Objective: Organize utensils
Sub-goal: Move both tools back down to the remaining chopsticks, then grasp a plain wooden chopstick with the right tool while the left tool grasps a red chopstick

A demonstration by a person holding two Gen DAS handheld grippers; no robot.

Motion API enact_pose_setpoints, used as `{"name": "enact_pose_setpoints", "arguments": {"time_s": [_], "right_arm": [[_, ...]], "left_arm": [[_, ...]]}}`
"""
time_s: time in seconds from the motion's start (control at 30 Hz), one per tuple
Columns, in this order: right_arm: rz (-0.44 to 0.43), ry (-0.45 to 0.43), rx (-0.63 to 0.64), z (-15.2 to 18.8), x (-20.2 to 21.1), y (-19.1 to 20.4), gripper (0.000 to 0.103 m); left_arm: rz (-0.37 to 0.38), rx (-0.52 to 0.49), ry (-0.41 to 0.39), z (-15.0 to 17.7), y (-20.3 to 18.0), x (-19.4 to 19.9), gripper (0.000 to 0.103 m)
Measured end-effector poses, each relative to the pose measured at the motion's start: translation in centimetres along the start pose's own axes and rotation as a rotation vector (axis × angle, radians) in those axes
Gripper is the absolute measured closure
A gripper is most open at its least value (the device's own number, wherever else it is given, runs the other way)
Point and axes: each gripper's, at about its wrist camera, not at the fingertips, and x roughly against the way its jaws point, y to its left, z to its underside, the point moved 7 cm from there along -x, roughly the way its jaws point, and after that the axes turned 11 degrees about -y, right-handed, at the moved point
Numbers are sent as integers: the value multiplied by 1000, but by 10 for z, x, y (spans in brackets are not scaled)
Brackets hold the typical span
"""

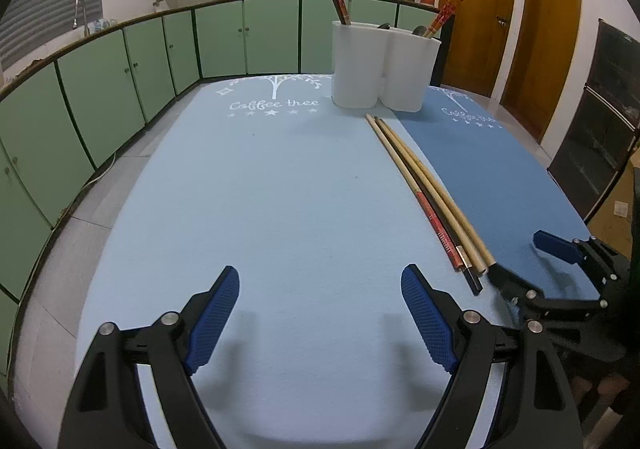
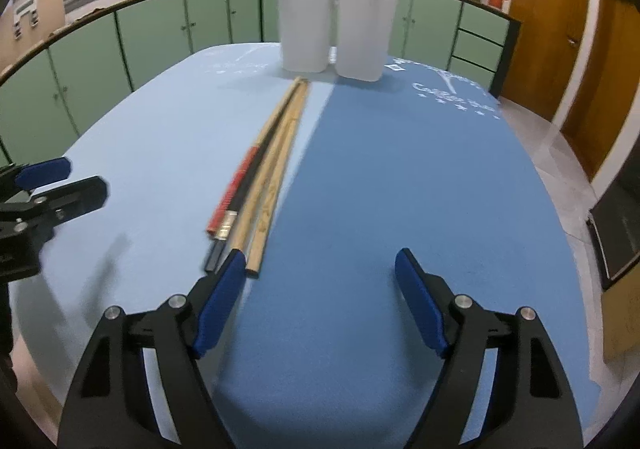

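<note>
Your chopsticks (image 2: 260, 169) lie bundled lengthwise, tips pointing at the white holder (image 2: 336, 33); your left gripper (image 1: 320, 313) and right gripper (image 2: 320, 297) gape wide, empty.

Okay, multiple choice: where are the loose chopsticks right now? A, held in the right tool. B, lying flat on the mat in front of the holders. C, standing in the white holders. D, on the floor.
B: the loose chopsticks lie flat on the mat before the white holders, and both the left tool and right tool are open and empty.
</note>
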Motion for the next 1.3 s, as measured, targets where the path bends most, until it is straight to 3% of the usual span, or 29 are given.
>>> {"name": "enact_pose_setpoints", "arguments": {"time_s": [0.2, 0.33, 0.5, 0.63, 0.77, 1.07, 1.3], "right_arm": [[-9, 6, -37, 1, 4, -11, 31], [-47, 17, -38, 2, 4, -8, 44], [-49, 15, -27, 1, 0, -3, 49], [-57, 8, -2, -2, -3, 7, 66], [-82, 4, 4, -4, -5, 14, 97], [-80, 10, -67, -3, 0, -11, 97], [-59, 9, -120, 2, 3, -37, 97]], "left_arm": [[4, 10, 3, 1, 1, -1, 21], [4, 6, 2, 0, 1, -1, 21], [8, 14, 3, -1, 0, -2, 21], [25, 0, 12, 1, -6, -4, 21], [40, -30, 33, 6, -16, -7, 21], [83, -75, 87, 15, -50, -24, 22], [72, -122, 95, 16, -73, -36, 23]]}}
